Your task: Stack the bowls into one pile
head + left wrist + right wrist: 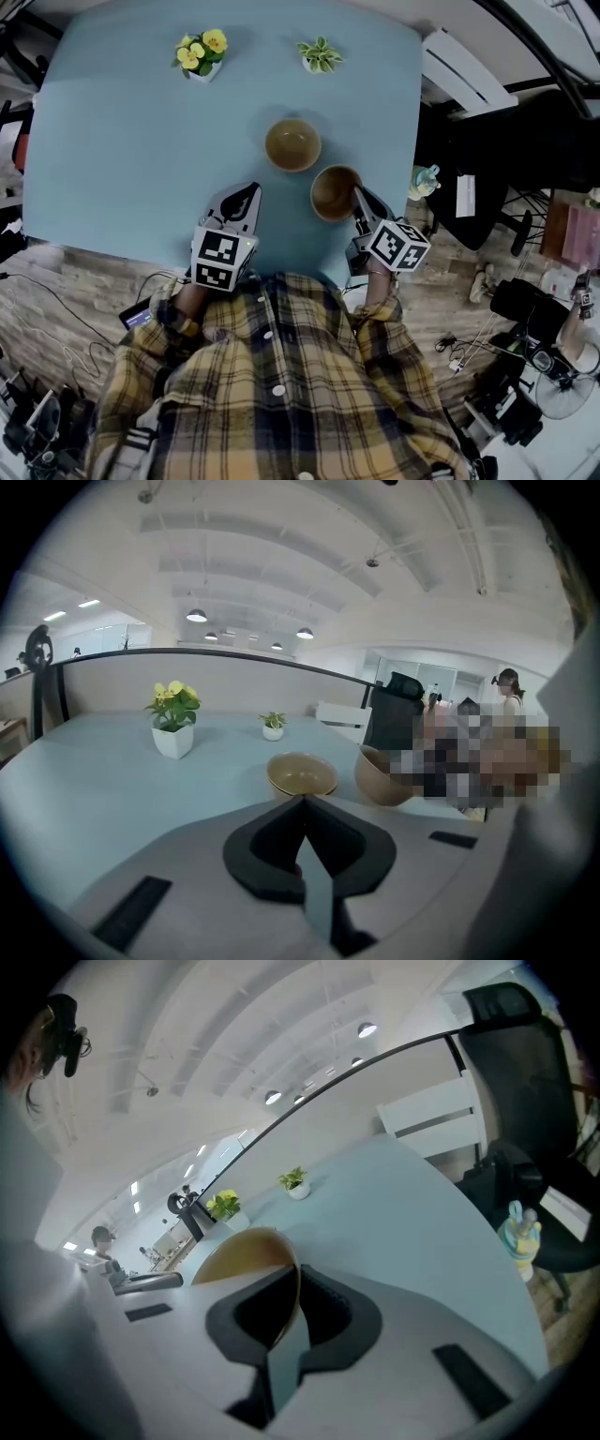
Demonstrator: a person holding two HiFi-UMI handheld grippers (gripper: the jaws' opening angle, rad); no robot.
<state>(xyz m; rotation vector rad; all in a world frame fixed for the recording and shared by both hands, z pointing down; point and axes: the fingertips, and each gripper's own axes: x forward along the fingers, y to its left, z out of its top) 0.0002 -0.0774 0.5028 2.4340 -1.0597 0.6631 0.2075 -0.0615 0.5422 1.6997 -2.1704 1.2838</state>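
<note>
The pale blue table [112, 141] carries one tan round bowl [292, 144] near its middle. The second tan bowl [335, 191] is just beside it, nearer the person and tilted. The right gripper [360, 201] is clamped on this bowl's rim, with one jaw inside the wall and one outside. The left gripper [249, 191] is closed on nothing, apart from both bowls.

I judge the bowls stiff, smooth, rather light and maybe breakable. The thin rim is the natural hold, though a pinched bowl may swing. Whether its base is off the table I cannot tell, and a mosaic patch covers its side in the left gripper view.
</note>
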